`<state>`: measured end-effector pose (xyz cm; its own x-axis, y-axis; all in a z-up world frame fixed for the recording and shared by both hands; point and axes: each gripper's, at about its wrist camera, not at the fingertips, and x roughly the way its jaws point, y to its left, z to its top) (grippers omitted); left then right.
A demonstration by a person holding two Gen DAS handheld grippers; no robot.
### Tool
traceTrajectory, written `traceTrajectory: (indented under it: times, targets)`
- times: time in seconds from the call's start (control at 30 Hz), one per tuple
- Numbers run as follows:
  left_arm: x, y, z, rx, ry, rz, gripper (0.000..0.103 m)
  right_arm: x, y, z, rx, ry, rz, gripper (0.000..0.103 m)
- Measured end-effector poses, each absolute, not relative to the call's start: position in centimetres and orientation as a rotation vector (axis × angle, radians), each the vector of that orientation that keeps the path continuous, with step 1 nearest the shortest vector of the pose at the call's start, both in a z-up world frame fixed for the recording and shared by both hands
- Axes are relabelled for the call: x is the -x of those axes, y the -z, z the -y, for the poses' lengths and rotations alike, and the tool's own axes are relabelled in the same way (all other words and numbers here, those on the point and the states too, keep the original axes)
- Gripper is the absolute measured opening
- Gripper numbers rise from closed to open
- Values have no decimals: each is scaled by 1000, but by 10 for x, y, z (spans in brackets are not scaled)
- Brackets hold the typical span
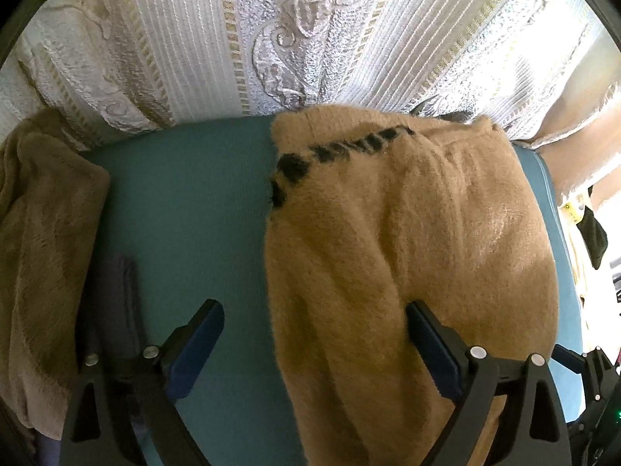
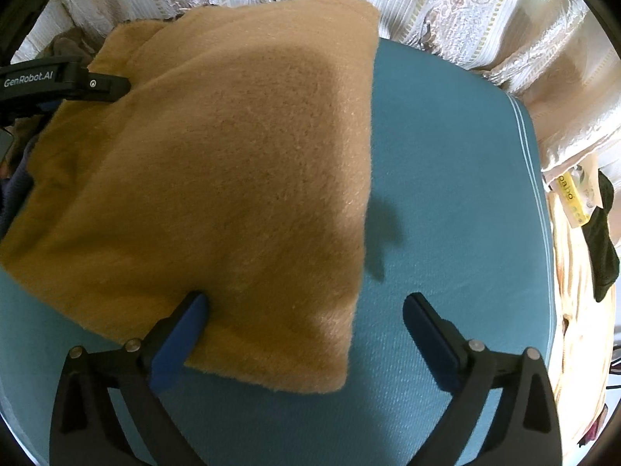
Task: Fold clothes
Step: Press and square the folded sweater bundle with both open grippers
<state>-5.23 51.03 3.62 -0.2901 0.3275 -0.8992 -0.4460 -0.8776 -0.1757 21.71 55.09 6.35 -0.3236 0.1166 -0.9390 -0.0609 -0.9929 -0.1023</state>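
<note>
A tan fuzzy garment (image 1: 407,240) lies folded on the teal cushion (image 1: 186,209), a black dashed trim near its far end. My left gripper (image 1: 314,334) is open, jaws wide, straddling the garment's left edge; its right finger (image 1: 431,345) rests on the fabric. In the right wrist view the same garment (image 2: 233,163) shows as a flat folded shape. My right gripper (image 2: 306,322) is open over its near right corner, the left finger (image 2: 182,330) on the fabric, the right finger over bare teal cushion (image 2: 446,194). The left gripper (image 2: 66,85) shows at the garment's far left.
A second tan fuzzy cloth (image 1: 42,240) is heaped at the cushion's left, with a dark grey piece (image 1: 120,303) beside it. Pale patterned upholstery (image 1: 279,35) rises behind. Past the cushion's right edge lie a black item (image 2: 601,240) and a yellow-labelled package (image 2: 570,198).
</note>
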Motion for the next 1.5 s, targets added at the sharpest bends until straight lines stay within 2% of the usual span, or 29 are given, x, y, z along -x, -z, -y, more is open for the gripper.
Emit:
traceTrajectory:
  times: [0.2,0.5,1.07,1.3,1.4,1.5]
  targets:
    - [44,-41,-509,1475,-2200,-196,98,-220,-63,-549,1756,-2471,69,101]
    - [31,-52,-522,1416,-2252,-368,98,-225,-62,-548,1756,-2477,63,101]
    - [36,-48,-546,1401,-2262,-419,98,-234,-61,-545,1759,-2481,65,101]
    - [36,-49,-549,1400,-2258,-419,98,-235,-76,-545,1741,-2497,88,101]
    - [36,-48,-550,1400,-2256,-414,98,-226,-98,-551,1658,-2539,68,101]
    - [37,-46,-549,1402,-2252,-407,99,-184,-134,-565,1554,-2588,48,101]
